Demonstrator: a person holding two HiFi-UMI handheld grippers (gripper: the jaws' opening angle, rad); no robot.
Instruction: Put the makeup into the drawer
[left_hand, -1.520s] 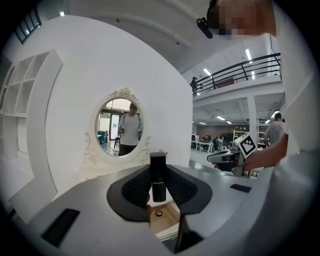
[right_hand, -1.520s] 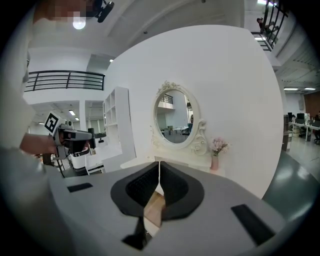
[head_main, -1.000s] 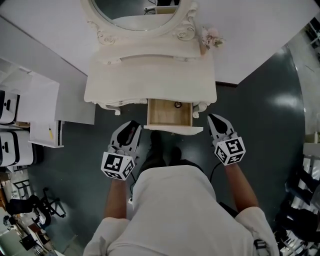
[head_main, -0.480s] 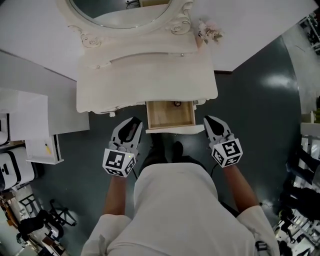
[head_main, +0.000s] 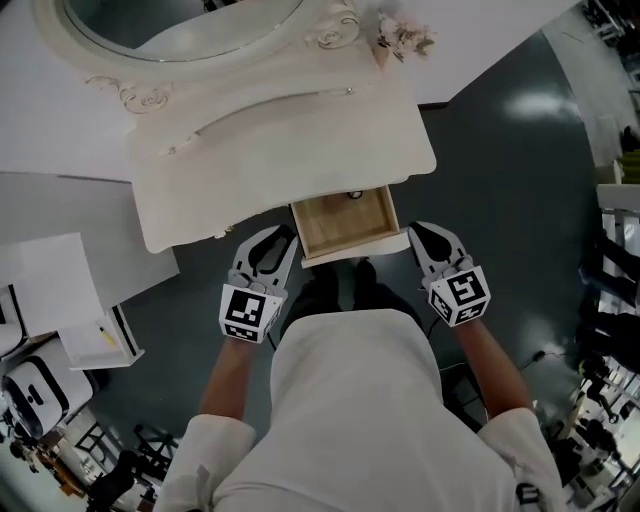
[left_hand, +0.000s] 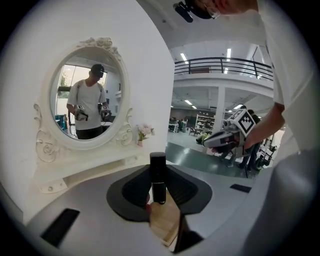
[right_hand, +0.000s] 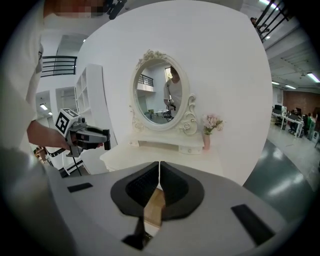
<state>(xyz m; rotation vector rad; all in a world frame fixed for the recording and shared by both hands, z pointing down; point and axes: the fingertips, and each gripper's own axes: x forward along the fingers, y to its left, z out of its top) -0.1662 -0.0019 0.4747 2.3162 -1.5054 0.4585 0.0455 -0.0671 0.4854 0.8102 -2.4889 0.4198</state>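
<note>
**A:** Left gripper (head_main: 272, 243) first. Where is it in the head view?

**B:** Just left of the open drawer (head_main: 345, 222) under the white vanity (head_main: 250, 140). The right gripper (head_main: 425, 238) is at the drawer's other side.

**A:** And the left gripper view?

**B:** The jaws are part-way apart, clamped on a black makeup tube (left_hand: 158, 176). It stands upright between the pads, above the wooden drawer and not in it.

**A:** Right gripper view?

**B:** Its jaws are pressed together with nothing between them. The drawer's wood shows just below them.
</note>
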